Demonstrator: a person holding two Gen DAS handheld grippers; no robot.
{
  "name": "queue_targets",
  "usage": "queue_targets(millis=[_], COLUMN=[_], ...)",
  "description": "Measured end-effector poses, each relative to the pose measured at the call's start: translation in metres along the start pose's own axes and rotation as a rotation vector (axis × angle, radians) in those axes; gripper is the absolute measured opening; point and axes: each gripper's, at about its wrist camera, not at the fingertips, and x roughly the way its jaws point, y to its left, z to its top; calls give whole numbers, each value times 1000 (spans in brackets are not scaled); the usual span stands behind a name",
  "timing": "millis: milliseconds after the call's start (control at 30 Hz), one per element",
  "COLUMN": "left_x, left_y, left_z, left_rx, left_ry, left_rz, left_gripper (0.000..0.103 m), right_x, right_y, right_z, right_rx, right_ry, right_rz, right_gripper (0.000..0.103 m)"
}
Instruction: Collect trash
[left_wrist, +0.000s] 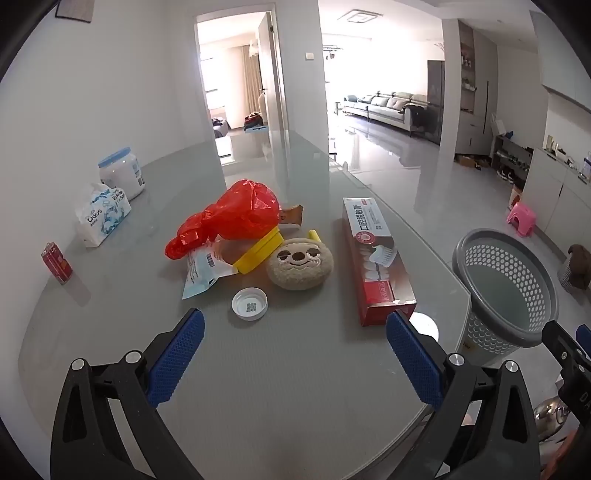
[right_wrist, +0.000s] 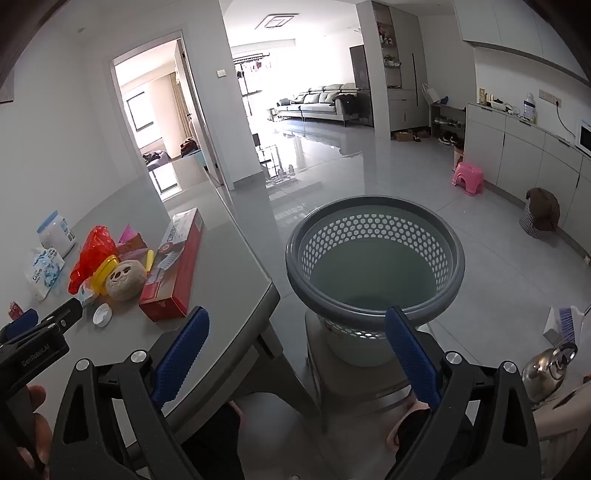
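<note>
Tabletop trash (left_wrist: 225, 221) beyond spread fingers (left_wrist: 177, 354)

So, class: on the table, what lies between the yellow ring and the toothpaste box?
The plush sloth face lies between the yellow ring and the toothpaste box; the left wrist view shows it best.

The right tongs (right_wrist: 295, 354) gape empty above the grey mesh basket (right_wrist: 375, 258) beside the table (right_wrist: 229, 266).

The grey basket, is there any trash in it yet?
Empty. The right wrist view looks straight into the grey basket and shows only its bare bottom.
</note>
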Motion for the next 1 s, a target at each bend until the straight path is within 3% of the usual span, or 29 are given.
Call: queue_targets(millis=[1000], left_x=[-1], left_y=[2], left_z=[0], left_rx=[-8], left_ry=[2], left_rz=[-8], left_gripper=[97], right_x=[0], right_y=[-1], right_z=[0], right_rx=[1], right_ry=[-3], right_rz=[0], right_gripper=[92])
